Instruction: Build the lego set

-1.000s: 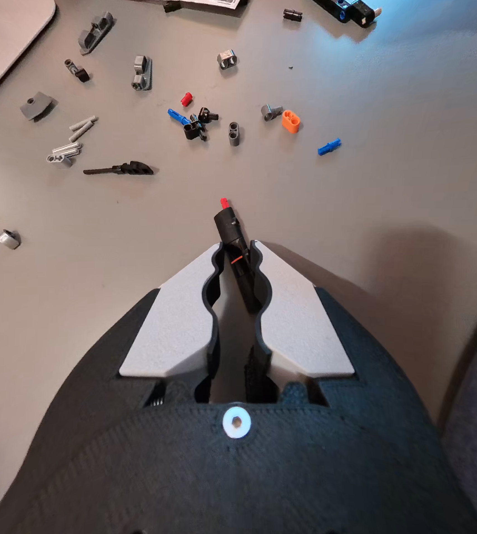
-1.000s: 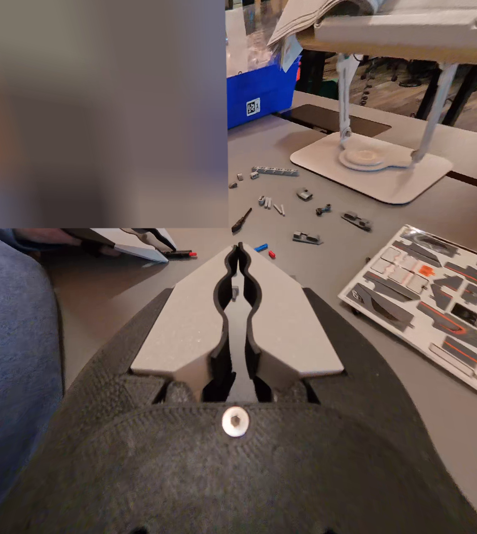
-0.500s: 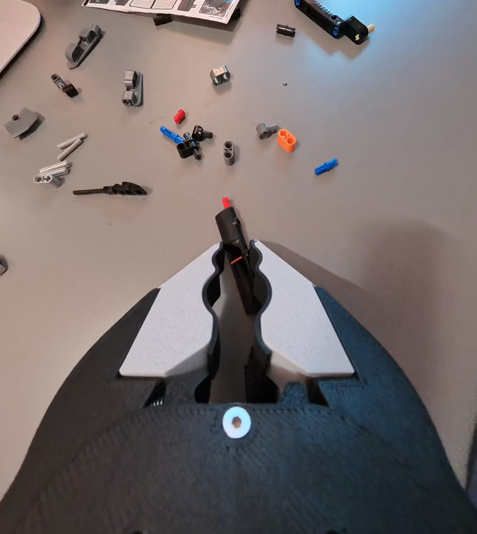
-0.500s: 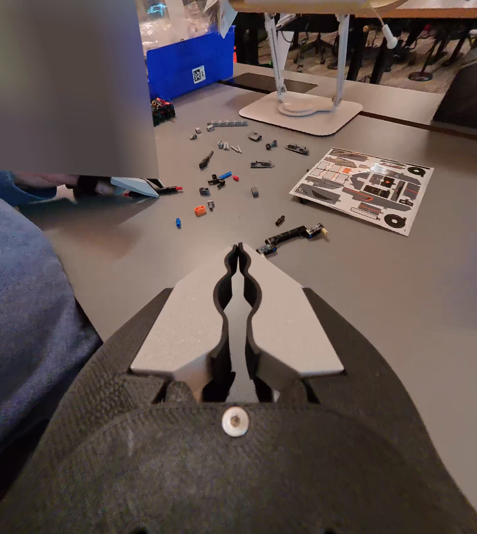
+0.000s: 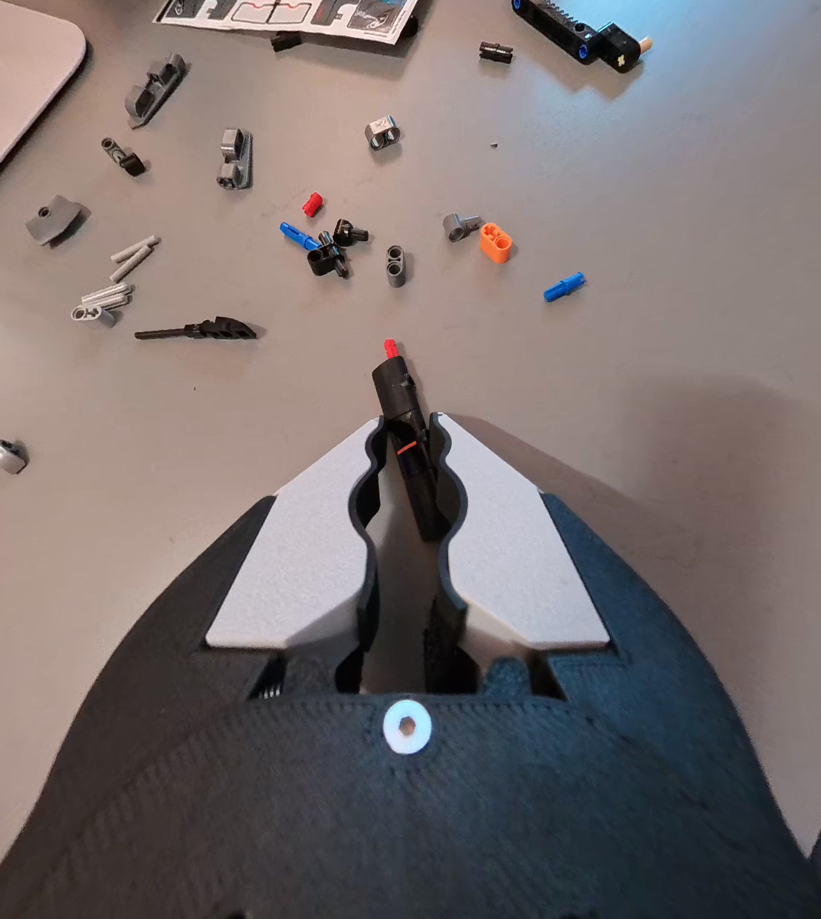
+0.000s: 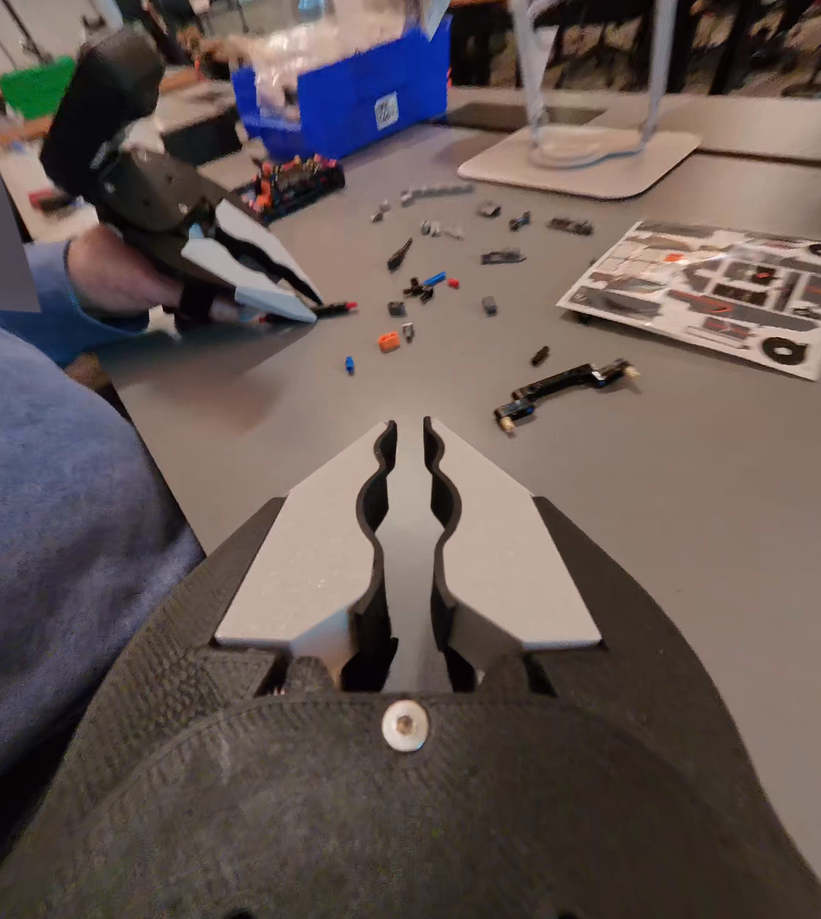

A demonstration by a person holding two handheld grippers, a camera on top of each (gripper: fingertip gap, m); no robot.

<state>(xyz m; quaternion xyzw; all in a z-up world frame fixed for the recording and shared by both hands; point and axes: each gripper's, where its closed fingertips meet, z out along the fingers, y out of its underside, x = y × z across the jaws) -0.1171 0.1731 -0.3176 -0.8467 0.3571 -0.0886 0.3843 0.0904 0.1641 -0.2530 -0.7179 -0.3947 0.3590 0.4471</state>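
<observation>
My left gripper (image 5: 406,420) is shut on a black rod piece with a red pin at its tip (image 5: 401,398), held low over the grey table; it also shows at the left of the right wrist view (image 6: 316,308). My right gripper (image 6: 409,422) is slightly open and empty, above the table near its front edge. A black beam assembly with blue pins (image 6: 565,385) lies ahead and to the right of it, and shows at the far right of the left wrist view (image 5: 580,35). Small loose pieces lie scattered, among them an orange connector (image 5: 495,242) and a blue pin (image 5: 564,287).
A sticker sheet (image 6: 716,288) lies at the right. A flat grey stand base (image 6: 582,159) and a blue bin (image 6: 349,109) stand at the back. A tray of small parts (image 6: 294,186) is at the far left. A person's blue sleeve (image 6: 40,497) fills the left. The gap from one gripper's tips to the other's is roughly 25 centimetres. The orange connector (image 5: 495,242) lies some 8 centimetres from my left tips, 15 centimetres from my right tips. It is also in sight in the right wrist view (image 6: 387,338).
My right gripper has swung left and its jaws have opened a little. My left gripper keeps hold of the black rod piece and has shifted slightly over the table.
</observation>
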